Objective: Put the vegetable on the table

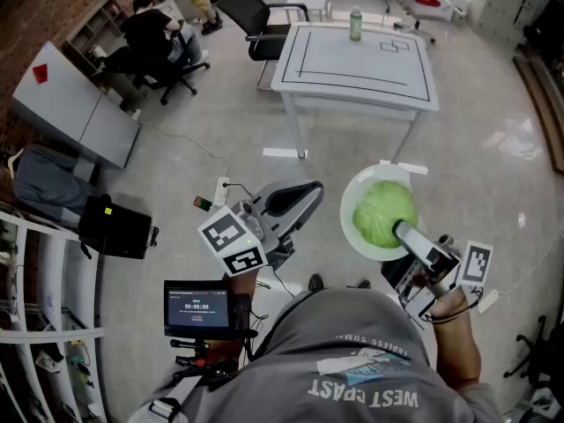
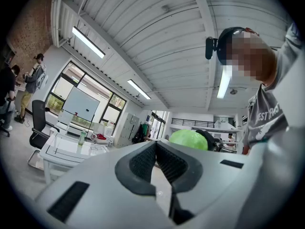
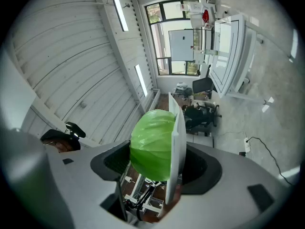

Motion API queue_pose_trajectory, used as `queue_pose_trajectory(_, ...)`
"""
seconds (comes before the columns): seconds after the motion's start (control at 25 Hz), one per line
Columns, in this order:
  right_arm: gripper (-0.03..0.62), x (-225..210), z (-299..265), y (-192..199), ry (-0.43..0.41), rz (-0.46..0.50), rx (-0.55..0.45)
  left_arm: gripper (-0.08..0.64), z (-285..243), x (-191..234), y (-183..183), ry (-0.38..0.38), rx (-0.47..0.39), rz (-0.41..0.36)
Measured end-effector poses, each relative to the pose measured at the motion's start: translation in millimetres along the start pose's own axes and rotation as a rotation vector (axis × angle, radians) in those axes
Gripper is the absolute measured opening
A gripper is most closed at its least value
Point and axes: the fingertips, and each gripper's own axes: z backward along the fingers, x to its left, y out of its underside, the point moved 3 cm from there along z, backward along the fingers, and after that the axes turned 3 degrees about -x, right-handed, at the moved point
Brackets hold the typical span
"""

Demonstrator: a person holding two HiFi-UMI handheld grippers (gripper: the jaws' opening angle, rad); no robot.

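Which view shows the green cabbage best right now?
Head view: the round green cabbage shows from above, mostly uncovered, on its white plate. Right gripper view shows it side-on, partly behind the plate; left gripper view, only its top.

Table (image 1: 414, 82) top open across middle; bottle (image 1: 355, 23) at far edge; chair (image 1: 251, 16) beyond left corner.

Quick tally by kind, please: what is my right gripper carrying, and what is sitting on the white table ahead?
cabbage: 1, carried on the plate
plate: 1, carried
bottle: 1, standing on the table
Total: 3
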Motion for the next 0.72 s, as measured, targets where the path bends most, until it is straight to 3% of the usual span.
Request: queue_pose_trajectory(0.72,0.318,9.2,62.6,-50.5,-0.002,-0.042,0.032,0.008,-68.5,-38.0,24.5,-0.040,0.015,0.006)
